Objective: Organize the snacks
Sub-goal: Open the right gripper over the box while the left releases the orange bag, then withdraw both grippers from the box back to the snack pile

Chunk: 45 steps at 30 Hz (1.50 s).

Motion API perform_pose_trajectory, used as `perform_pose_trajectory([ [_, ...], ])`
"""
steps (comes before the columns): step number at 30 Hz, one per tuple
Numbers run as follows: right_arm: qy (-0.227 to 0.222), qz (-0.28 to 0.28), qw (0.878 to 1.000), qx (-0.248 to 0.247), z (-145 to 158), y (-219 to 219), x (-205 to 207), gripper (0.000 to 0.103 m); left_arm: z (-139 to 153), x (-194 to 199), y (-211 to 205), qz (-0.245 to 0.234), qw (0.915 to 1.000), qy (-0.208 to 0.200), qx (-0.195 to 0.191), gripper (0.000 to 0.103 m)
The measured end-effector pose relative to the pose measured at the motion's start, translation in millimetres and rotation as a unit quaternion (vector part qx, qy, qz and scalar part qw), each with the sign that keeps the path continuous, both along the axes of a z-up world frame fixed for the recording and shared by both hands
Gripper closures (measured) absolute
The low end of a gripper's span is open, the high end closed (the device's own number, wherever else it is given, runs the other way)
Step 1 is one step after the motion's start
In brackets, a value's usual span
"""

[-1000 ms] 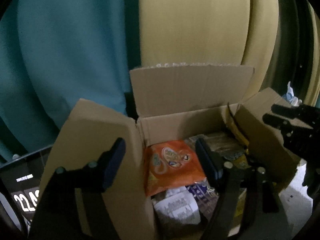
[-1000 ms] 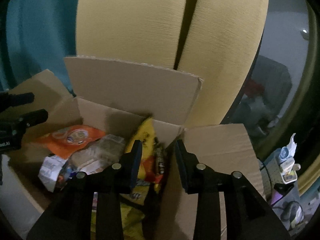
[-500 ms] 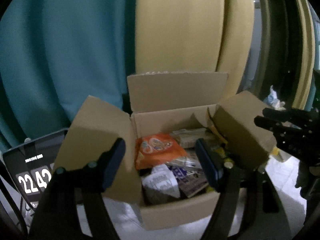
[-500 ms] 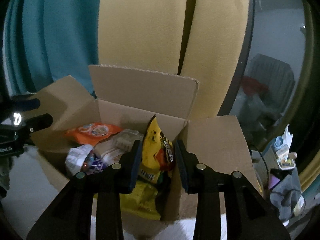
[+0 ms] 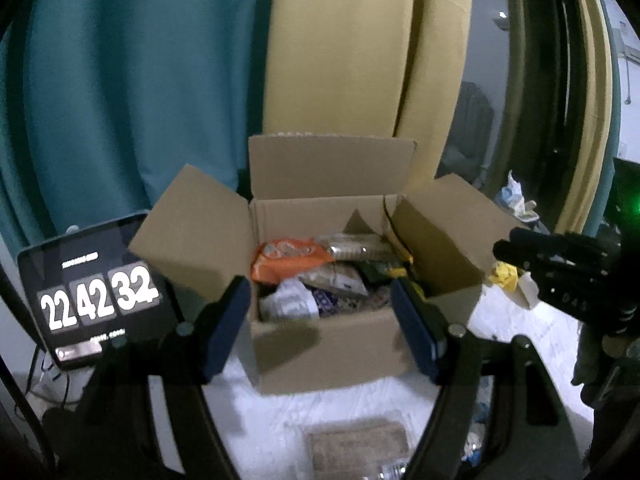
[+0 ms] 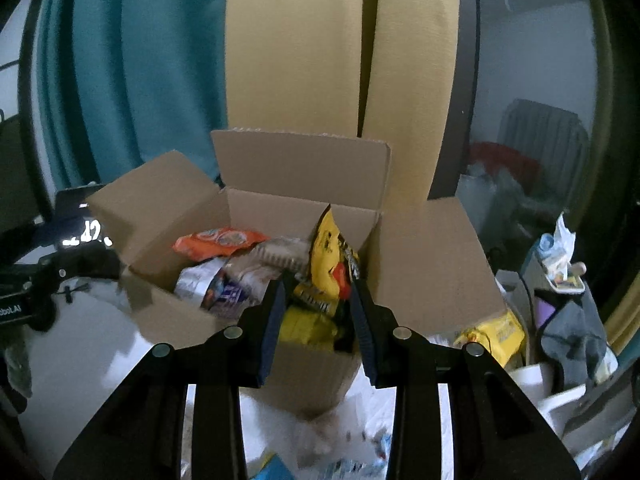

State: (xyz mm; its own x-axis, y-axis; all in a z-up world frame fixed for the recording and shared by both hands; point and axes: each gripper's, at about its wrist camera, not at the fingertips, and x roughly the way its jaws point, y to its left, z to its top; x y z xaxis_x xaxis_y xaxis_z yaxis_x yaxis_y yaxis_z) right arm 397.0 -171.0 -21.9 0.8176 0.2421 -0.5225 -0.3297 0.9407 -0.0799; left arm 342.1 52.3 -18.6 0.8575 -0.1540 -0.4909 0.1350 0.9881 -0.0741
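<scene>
Change: you have drawn both grippers back from the cardboard box [image 5: 324, 344]. One second ago the box filled both wrist views and your claws were over its opening; now its whole front wall shows, with bare surface in front of it.
Left gripper [image 5: 320, 328]: its claw is released, wide apart, with nothing between the pads. It sits in front of the box.
Right gripper [image 6: 318, 320]: its claw is half closed and, as far as I can see, grasps nothing. The yellow bag [image 6: 330, 264] is behind the gap, inside the box.
Snacks: they are in the box. An orange packet [image 5: 290, 254] lies at the back left, a silver packet [image 6: 200, 280] lies at the front, and the yellow bag stands against the right wall.
Meaning for the task: I judge the packing nearly done. The four flaps are open, so closing may come next.
Surface: white, creased covering under the box. A brownish packet [image 5: 360, 448] lies in front of the box, blurred.
Room: teal curtain [image 5: 132, 92] and tan curtain [image 5: 360, 48] hang behind the box. A tablet [image 5: 96, 296] showing a clock stands left of the box. Clutter lies to the right of it.
</scene>
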Motion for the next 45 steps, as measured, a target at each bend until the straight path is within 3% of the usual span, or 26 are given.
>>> perform_pose_trajectory([
  [13,0.024,-0.007,1.0,0.013,-24,-23,-58,0.067,-29,-54,-14,-0.009,0.9995,0.028,-0.01,0.025],
  [15,0.031,-0.01,0.999,0.013,-31,-28,-65,0.063,-36,-59,-14,-0.01,0.9992,0.036,-0.014,0.021],
  [17,0.037,-0.013,0.999,0.018,-37,-34,-71,0.051,-45,-64,-15,-0.01,0.9988,0.046,-0.015,0.02],
  [23,0.056,-0.025,0.998,0.029,-56,-48,-86,0.047,-80,-77,-12,-0.004,0.9959,0.087,-0.025,0.016],
  [27,0.072,-0.03,0.996,0.031,-71,-52,-93,0.041,-105,-76,-10,-0.005,0.9928,0.116,-0.03,0.012],
  [29,0.082,-0.028,0.996,0.032,-80,-55,-94,0.03,-118,-75,-9,-0.003,0.991,0.13,-0.031,0.012],
  [31,0.091,-0.029,0.995,0.038,-87,-57,-96,0.027,-127,-74,-9,-0.002,0.9895,0.141,-0.033,0.012],
  [37,0.128,-0.045,0.989,0.059,-117,-72,-98,0.025,-158,-68,-7,0.004,0.9835,0.179,-0.022,0.011],
  [45,0.189,-0.043,0.976,0.096,-150,-81,-95,0.025,-176,-52,6,0.033,0.9784,0.201,-0.035,0.011],
])
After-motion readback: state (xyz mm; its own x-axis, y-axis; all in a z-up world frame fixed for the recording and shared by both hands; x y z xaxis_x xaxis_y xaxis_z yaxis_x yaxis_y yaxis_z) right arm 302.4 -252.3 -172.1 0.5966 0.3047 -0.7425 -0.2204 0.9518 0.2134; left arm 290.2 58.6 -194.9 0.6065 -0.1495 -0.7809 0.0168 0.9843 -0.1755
